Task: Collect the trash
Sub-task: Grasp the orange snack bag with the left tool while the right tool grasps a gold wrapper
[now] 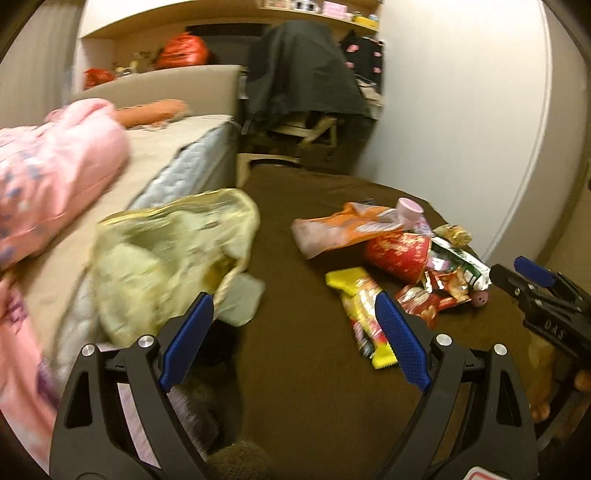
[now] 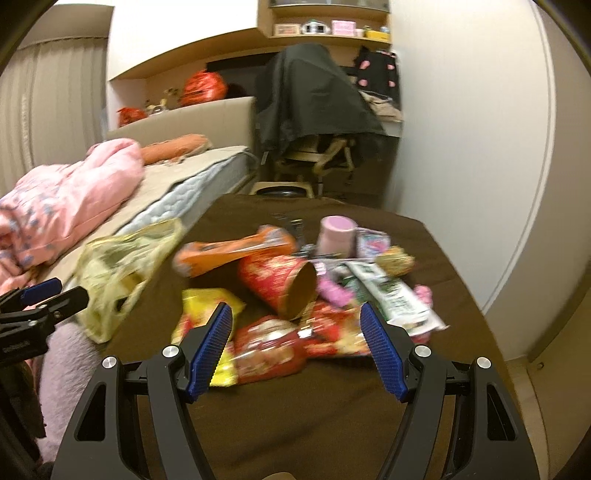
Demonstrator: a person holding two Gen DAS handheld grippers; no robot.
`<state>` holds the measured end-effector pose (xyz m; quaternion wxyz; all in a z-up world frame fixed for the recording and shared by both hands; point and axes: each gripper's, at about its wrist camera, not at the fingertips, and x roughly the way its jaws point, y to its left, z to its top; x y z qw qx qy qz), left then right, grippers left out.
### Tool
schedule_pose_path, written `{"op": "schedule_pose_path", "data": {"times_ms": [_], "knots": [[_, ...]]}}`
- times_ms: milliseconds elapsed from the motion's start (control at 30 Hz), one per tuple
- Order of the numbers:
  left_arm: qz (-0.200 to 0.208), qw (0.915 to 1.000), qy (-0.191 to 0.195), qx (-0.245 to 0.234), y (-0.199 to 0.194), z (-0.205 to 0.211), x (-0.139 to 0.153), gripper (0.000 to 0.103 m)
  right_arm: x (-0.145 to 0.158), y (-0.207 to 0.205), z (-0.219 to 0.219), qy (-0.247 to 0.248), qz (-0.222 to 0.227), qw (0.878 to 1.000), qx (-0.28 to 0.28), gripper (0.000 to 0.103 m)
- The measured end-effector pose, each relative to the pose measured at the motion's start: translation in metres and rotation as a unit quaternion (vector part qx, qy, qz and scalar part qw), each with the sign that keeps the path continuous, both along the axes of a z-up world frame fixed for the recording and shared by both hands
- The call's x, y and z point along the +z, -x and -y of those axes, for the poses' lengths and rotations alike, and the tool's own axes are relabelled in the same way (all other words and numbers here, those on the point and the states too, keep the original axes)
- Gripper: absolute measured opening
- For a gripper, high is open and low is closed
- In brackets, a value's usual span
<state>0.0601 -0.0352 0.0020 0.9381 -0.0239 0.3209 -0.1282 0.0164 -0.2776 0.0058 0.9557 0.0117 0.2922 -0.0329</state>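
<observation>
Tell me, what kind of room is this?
Most likely a bedroom. There is a bed with a bare mattress and a pink blanket on it, and a desk chair draped with a dark cover under wall shelves.

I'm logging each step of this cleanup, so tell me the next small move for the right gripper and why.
Probably ease the right gripper forward and down onto the red snack wrapper and close. Its jaws stand wide open and empty, and that wrapper lies nearest, right between the fingers, at the front of the trash pile on the brown table. The yellowish bag sits at the table's left edge, apparently to receive it.
</observation>
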Motion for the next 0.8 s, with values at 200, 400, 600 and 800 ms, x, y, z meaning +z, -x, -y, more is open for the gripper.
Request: {"op": "schedule_pose_path", "data": {"times_ms": [200,400,600,800], "knots": [[-0.015,0.9979,-0.02,-0.059,-0.062,0.036,-0.01,0.09,-0.011,-0.03,0.046,0.008,-0.015,0.999,-0.038,0.068],[-0.07,0.9948,-0.022,-0.07,-0.126,0.054,-0.013,0.09,-0.008,-0.065,0.084,0.004,-0.025,0.998,-0.054,0.068],[-0.092,0.9937,0.0,-0.064,-0.171,0.059,-0.008,0.082,-0.011,-0.117,0.124,-0.048,-0.048,0.994,-0.083,0.068],[-0.125,0.9919,0.005,-0.025,-0.196,0.052,-0.022,0.071,-0.034,-0.172,0.143,-0.086,-0.114,0.987,-0.075,0.061]]}}
